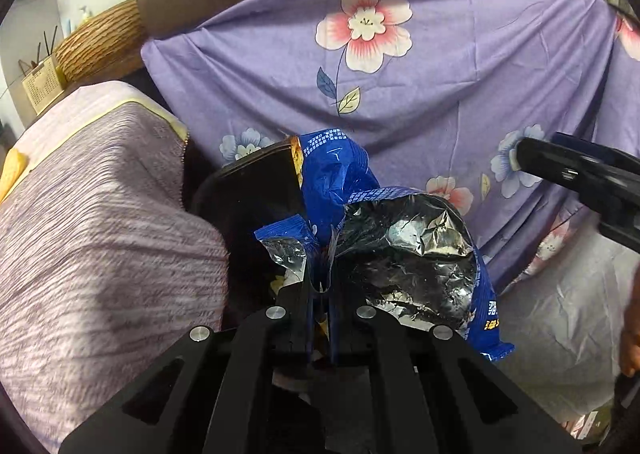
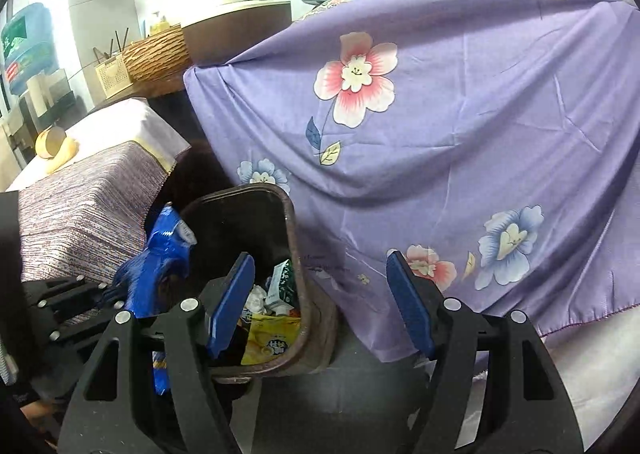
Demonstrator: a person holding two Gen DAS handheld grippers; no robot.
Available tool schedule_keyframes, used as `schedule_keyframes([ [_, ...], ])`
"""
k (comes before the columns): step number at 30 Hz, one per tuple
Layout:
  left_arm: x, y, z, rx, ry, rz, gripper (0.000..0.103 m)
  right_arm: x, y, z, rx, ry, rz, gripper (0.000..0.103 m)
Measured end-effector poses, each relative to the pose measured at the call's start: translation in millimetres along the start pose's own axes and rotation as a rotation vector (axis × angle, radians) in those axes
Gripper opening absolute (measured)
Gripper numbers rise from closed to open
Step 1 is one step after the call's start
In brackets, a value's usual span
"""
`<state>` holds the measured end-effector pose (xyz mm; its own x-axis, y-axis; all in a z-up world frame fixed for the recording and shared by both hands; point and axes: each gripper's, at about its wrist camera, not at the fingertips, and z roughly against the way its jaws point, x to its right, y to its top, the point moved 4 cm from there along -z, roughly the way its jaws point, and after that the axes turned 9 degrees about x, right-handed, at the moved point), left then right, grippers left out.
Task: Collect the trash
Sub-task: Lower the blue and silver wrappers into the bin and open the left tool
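Our left gripper (image 1: pixel 320 282) is pinched tight on a blue snack wrapper (image 1: pixel 404 254), its two fingers pressed together with the crumpled foil caught between them. The wrapper's silver inside faces the left wrist camera and a blue flap rises above the fingers. In the right wrist view the same wrapper (image 2: pixel 160 254) hangs just beside the left rim of the trash bin (image 2: pixel 298 254), partly over its opening.

Our right gripper (image 2: pixel 320 302) is spread wide, gripping nothing; its blue fingers (image 2: pixel 232 306) stand well apart, the left one above the bin's opening. In the left wrist view one finger of it (image 1: pixel 576 174) reaches in from the right.

The dark brown bin already holds rubbish: a yellow packet (image 2: pixel 272 338), a small green-and-white carton (image 2: pixel 282 282) and crumpled white paper (image 2: pixel 256 298).

Behind the bin hangs a purple floral cloth (image 2: pixel 460 134); to its left stands a surface covered in striped fabric (image 2: pixel 80 206).
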<state>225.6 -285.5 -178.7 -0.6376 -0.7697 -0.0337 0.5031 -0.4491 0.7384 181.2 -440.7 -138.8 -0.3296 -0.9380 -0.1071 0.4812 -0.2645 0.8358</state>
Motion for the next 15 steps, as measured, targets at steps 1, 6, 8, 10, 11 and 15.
schedule_keyframes([
  [1,-0.3,0.4,-3.8,-0.004,-0.002,-0.002,0.006,1.4,-0.5,1.1,0.001,-0.002,-0.001,0.069],
  [6,4.5,-0.2,-20.4,-0.018,0.011,-0.038,0.008,7.4,-2.1,5.7,0.011,-0.024,-0.003,0.075],
  [8,4.8,-0.4,-23.3,-0.021,0.012,-0.034,0.014,9.8,-2.1,6.8,0.014,-0.029,-0.005,0.075],
  [10,5.3,0.1,-22.3,-0.013,0.007,-0.024,0.035,12.2,-1.3,7.6,0.018,-0.035,-0.012,0.075],
  [11,5.0,0.3,-20.3,-0.005,0.005,-0.021,0.056,13.3,-0.6,8.0,0.019,-0.037,-0.015,0.075],
  [15,7.5,1.7,-2.7,0.041,-0.002,-0.024,0.077,14.3,3.9,11.8,0.036,-0.039,-0.024,0.078],
])
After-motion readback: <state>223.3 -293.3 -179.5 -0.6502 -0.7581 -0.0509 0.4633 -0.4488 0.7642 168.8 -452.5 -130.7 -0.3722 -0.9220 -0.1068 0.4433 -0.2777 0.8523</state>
